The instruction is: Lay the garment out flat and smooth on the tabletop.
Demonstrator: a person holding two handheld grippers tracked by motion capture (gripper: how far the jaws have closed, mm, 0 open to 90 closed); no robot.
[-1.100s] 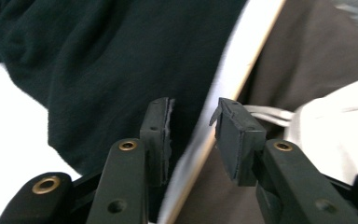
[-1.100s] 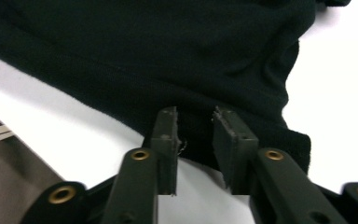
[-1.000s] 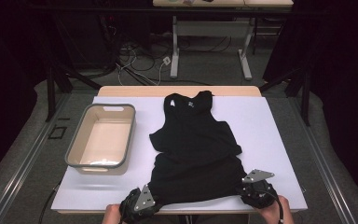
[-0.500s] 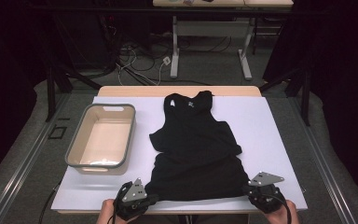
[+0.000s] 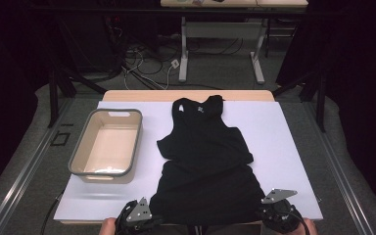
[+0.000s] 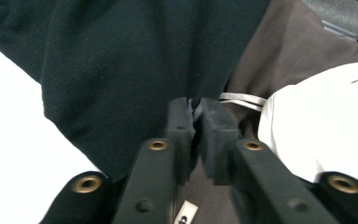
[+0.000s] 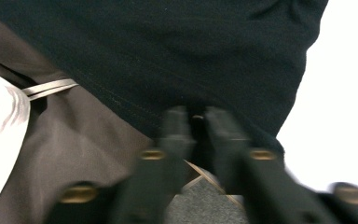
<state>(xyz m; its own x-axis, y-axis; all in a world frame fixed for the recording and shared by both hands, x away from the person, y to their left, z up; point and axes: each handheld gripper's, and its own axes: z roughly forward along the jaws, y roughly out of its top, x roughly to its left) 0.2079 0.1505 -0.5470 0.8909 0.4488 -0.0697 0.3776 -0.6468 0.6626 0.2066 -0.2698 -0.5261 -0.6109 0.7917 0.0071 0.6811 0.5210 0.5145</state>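
The left tool (image 5: 144, 221) is sitting at the near edge of the bench (image 5: 284, 142), just beside the bottom left corner of the black tank top (image 5: 203, 161). Ahead of it and off to its left, a grey tub (image 5: 78, 161) is standing on the white sheet (image 5: 274, 127), apart from the garment. The left gripper view is adding what the high view is hiding: the jaws are almost together, having just been opening a little, and they are pinching only a thin edge of the dark cloth (image 6: 121, 70) at their tips. A white sleeve (image 6: 321, 126) is showing to their right.

The right tool (image 5: 273, 215) is resting at the bottom right corner of the top, which is lying flat, straps pointing away. Its own view is blurred: the jaws are nearly shut, having just been opening, with the hem (image 7: 168, 60) right at their tips; whether they are gripping it I cannot tell.
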